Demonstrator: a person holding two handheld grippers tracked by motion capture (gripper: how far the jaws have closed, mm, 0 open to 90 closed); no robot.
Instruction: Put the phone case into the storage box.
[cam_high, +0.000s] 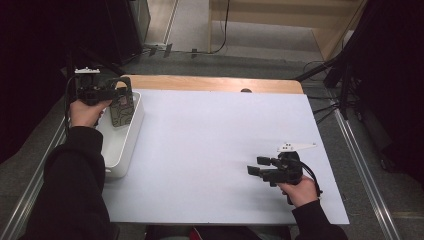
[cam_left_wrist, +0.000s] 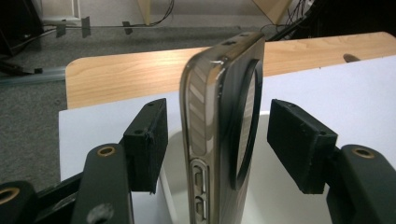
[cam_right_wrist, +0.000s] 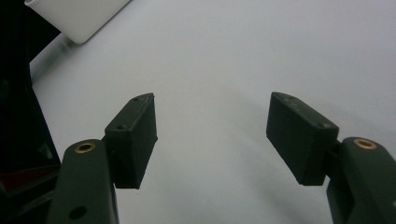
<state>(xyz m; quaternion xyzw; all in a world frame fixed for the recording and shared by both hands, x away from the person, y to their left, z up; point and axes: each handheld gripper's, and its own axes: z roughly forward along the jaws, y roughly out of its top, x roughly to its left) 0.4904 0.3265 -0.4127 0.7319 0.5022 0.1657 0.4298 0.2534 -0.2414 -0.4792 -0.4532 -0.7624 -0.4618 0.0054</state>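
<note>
Left gripper (cam_left_wrist: 219, 140) of mine, jaws parted, flanks an upright glossy phone (cam_left_wrist: 224, 130) in a white plastic bin (cam_high: 125, 145).

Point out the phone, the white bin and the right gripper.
phone (cam_left_wrist: 219, 135): left gripper view, on its side edge, between the open jaws.
white bin (cam_high: 125, 145): high view, on its right outer wall.
right gripper (cam_high: 256, 166): high view, between its fingertips.

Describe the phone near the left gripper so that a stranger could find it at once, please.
Start at the white sheet that covers the table, then go to the white bin at its left edge. The phone stands upright in the bin's far end, between the open jaws of the left gripper. It is the one dark thing in the bin, in a clear case with a large round camera ring.
</note>
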